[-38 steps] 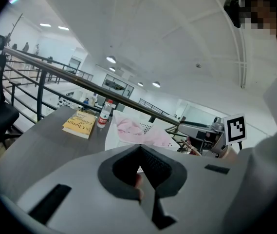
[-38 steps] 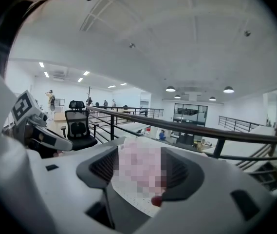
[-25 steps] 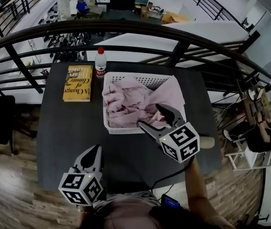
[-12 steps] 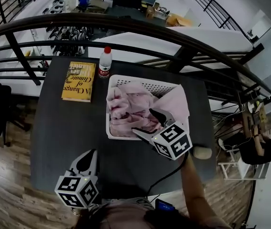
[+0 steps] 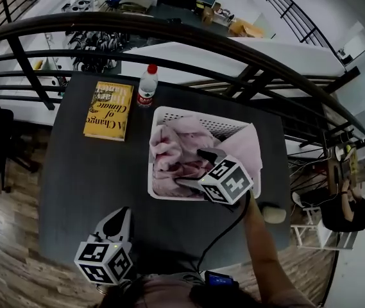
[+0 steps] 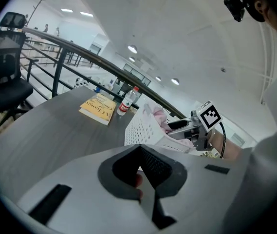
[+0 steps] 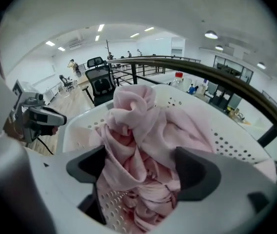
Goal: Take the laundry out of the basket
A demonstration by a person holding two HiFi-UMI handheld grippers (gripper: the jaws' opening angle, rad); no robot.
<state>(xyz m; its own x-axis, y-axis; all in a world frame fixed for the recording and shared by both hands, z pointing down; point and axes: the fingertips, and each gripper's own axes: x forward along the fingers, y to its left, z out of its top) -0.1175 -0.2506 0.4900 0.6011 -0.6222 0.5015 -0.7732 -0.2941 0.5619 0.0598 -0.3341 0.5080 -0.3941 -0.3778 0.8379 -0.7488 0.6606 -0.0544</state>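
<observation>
A white perforated basket (image 5: 168,195) stands on the dark table (image 5: 86,172), full of crumpled pink laundry (image 5: 176,153). My right gripper (image 5: 192,167) reaches in over the basket's near rim. Its jaws are opening, and a fold of the pink laundry (image 7: 138,126) lies between them with the pads not pressing on it. In the right gripper view the basket's (image 7: 226,135) wall curves behind the cloth. My left gripper (image 5: 119,217) hovers at the table's front left, well away from the basket, shut and with no laundry in it (image 6: 140,167).
A yellow book (image 5: 108,110) lies at the table's back left, with a red-capped water bottle (image 5: 146,86) beside it near the basket's far corner. A black railing (image 5: 169,31) runs right behind the table. A black office chair (image 6: 4,77) stands to the left.
My right gripper has moved forward from the basket's near right corner into the laundry, its jaws spreading wider. The left gripper has stayed near the front edge.
</observation>
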